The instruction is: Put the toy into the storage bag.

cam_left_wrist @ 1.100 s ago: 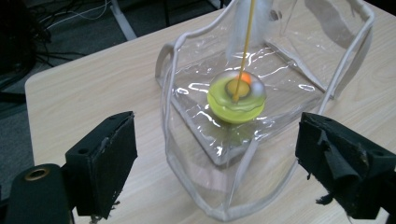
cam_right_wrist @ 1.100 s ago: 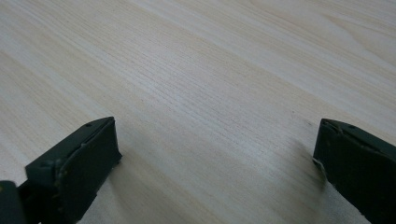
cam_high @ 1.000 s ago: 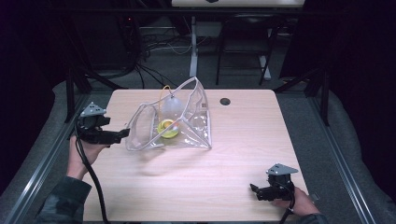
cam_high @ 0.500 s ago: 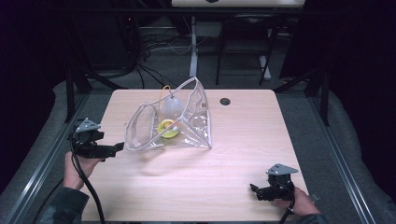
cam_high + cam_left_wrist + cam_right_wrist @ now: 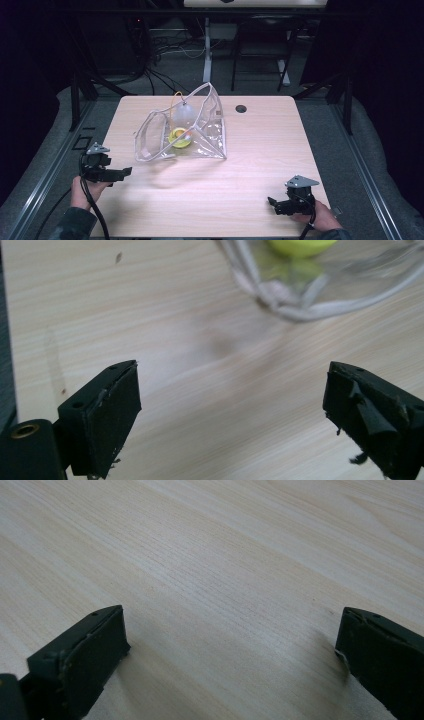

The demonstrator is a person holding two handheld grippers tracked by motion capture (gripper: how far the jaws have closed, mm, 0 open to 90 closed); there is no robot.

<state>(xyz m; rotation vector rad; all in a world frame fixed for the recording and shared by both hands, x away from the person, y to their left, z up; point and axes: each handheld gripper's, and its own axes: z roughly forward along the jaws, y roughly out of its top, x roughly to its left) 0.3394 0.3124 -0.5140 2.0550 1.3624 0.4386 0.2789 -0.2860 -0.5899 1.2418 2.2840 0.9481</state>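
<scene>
A clear plastic zip pouch (image 5: 200, 131) stands open on the wooden table (image 5: 260, 150), with a yellow-green round object (image 5: 179, 137) and a pale rounded item (image 5: 183, 114) inside. My left gripper (image 5: 125, 172) is open near the table's left front edge, apart from the pouch. In the left gripper view its jaws are wide apart over bare wood (image 5: 220, 390), with the pouch's rim (image 5: 300, 310) and the yellow-green object (image 5: 300, 246) ahead. My right gripper (image 5: 271, 202) rests open at the front right, and between its jaws lies bare table (image 5: 230, 600).
A small dark hole (image 5: 241, 108) sits in the table near its far edge. Dark chairs, cables and table legs stand beyond the far edge. Metal rails run along both sides on the floor.
My left gripper has drawn back from the pouch's left side toward the near left corner of the table, and is empty. The right gripper has stayed put.
</scene>
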